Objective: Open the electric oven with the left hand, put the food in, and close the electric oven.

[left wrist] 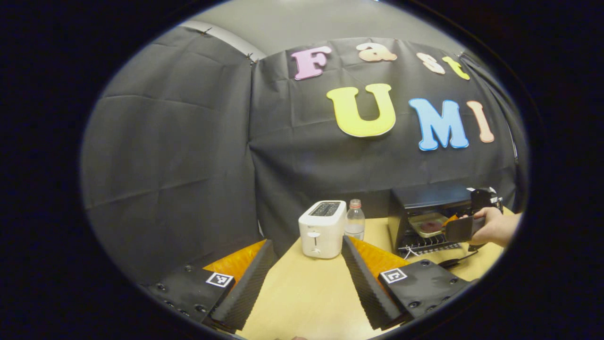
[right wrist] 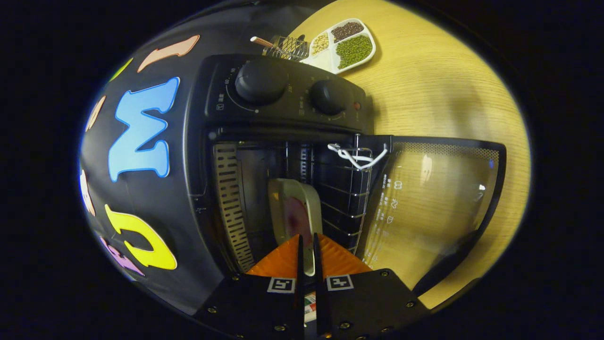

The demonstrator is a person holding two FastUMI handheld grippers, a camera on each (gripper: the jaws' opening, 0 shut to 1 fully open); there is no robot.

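Right gripper (right wrist: pixel 306 257) is clamping both fingers on the rim of the food tray (right wrist: pixel 295 212), which is sitting inside the electric oven (right wrist: pixel 283 99); the oven door (right wrist: pixel 434 208) is hanging open. Left gripper (left wrist: pixel 302 283) is hovering over the table (left wrist: pixel 306 293) with jaws spread wide, gripping nothing. Farther off, a toaster (left wrist: pixel 322 228) and a bottle (left wrist: pixel 355 219) are standing side by side.
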